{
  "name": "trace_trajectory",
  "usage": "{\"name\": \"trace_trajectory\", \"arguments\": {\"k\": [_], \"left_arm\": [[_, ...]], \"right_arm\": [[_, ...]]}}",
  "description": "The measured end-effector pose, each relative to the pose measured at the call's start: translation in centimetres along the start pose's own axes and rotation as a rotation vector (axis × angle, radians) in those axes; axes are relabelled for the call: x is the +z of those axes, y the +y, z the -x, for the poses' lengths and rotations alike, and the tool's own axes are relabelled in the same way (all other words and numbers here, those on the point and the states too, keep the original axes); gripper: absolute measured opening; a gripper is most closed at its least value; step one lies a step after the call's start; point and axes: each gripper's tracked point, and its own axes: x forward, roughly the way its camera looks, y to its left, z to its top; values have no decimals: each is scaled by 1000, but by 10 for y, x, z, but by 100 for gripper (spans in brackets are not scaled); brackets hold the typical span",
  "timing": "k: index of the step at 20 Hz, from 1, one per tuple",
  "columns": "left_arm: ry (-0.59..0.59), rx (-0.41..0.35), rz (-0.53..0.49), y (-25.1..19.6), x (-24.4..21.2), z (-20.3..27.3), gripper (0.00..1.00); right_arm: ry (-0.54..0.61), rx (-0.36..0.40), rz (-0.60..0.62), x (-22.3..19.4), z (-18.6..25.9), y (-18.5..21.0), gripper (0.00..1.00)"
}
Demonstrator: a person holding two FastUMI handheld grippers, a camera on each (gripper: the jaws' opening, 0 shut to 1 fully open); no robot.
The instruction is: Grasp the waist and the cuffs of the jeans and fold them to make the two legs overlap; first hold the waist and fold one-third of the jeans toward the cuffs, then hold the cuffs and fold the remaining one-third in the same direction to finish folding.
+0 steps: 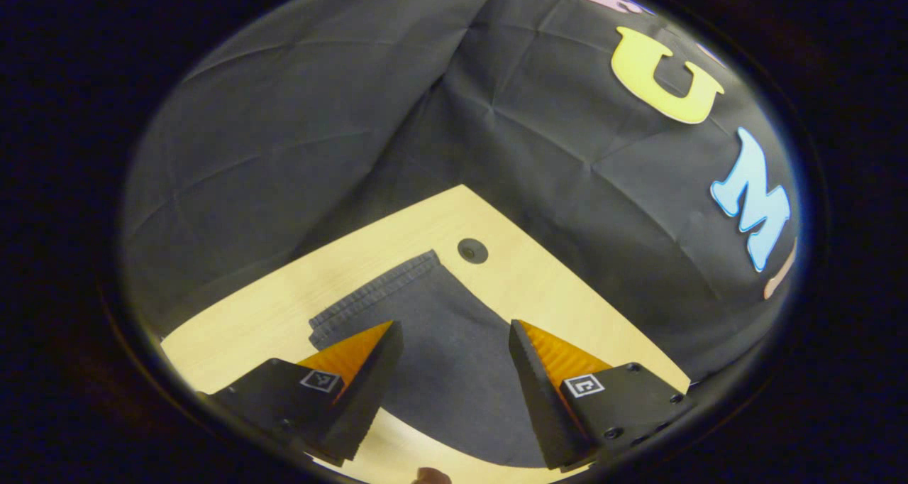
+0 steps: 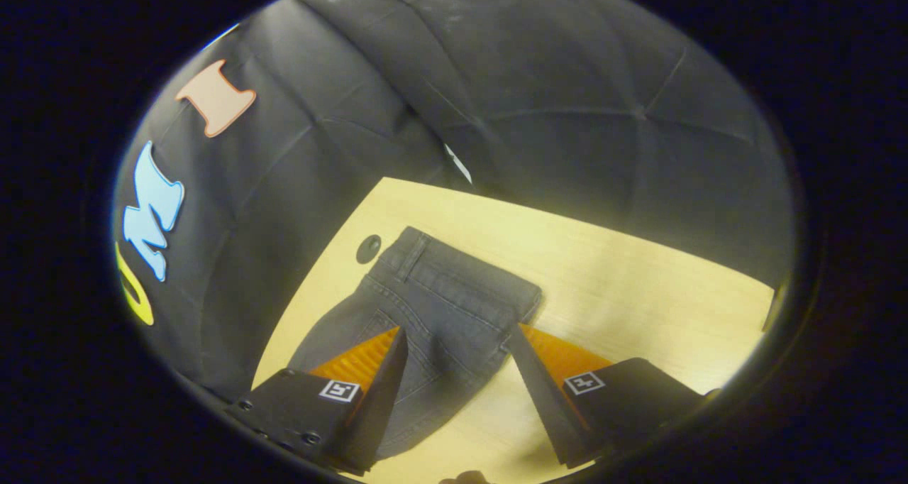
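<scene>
Dark grey jeans lie flat on a light wooden table. The left gripper view looks down on the cuff end of the jeans (image 1: 425, 328), with the hem stitching at the far left of the cloth. My left gripper (image 1: 454, 335) hangs open above that cloth, gripping nothing. The right gripper view shows the waist end of the jeans (image 2: 447, 299), waistband and belt loop on the far side, a back pocket nearer. My right gripper (image 2: 457, 338) is open above the seat area, its fingers (image 2: 383, 377) spread wide over the fabric.
The wooden table (image 1: 539, 285) has a round dark cable hole (image 1: 472, 250) just past the cuffs, also seen as the cable hole (image 2: 368, 248) beside the waistband. Black cloth walls close in behind the table. Bare tabletop (image 2: 638, 292) stretches right of the waist.
</scene>
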Motion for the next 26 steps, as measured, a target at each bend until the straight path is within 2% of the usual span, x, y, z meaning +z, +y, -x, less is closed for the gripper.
{"name": "trace_trajectory", "arguments": {"k": [3, 4, 5, 8, 11, 13, 16, 17, 18, 19, 20, 22, 26], "left_arm": [[-77, -30, -55, -10, 9, 22, 99], [-114, -44, -82, -14, 12, 27, 99], [-132, -50, -110, -17, 11, 33, 99], [-127, -73, -169, -30, 0, 41, 98], [-133, -96, -188, -38, -7, 49, 98], [-134, -115, -195, -50, -13, 58, 98], [-138, -143, -202, -63, -18, 73, 98], [-144, -150, -207, -66, -19, 78, 98], [-150, -156, -217, -68, -21, 84, 98], [-152, -159, -227, -69, -24, 88, 98], [-154, -164, -236, -70, -27, 92, 99], [-155, -170, -244, -72, -33, 103, 98], [-160, -201, -260, -78, -43, 133, 98]], "right_arm": [[-31, -57, 0, -2, -4, -4, 89], [-39, -108, -6, -3, 0, -13, 87], [-74, -126, -19, 0, -1, -13, 85], [-30, -116, -51, -4, -12, -10, 84], [-38, -118, -64, 0, -13, -14, 83], [-30, -96, -50, 1, -11, -16, 74], [4, -26, -59, 0, -12, -7, 46], [12, -13, -73, -3, -21, -2, 44], [21, 5, -69, -4, -23, 0, 30], [26, 21, -62, -4, -20, 0, 30], [23, 29, -64, 0, -14, 0, 25], [-2, 63, -51, 7, 1, 5, 20], [-88, 129, -37, 33, 42, 12, 19]]}}
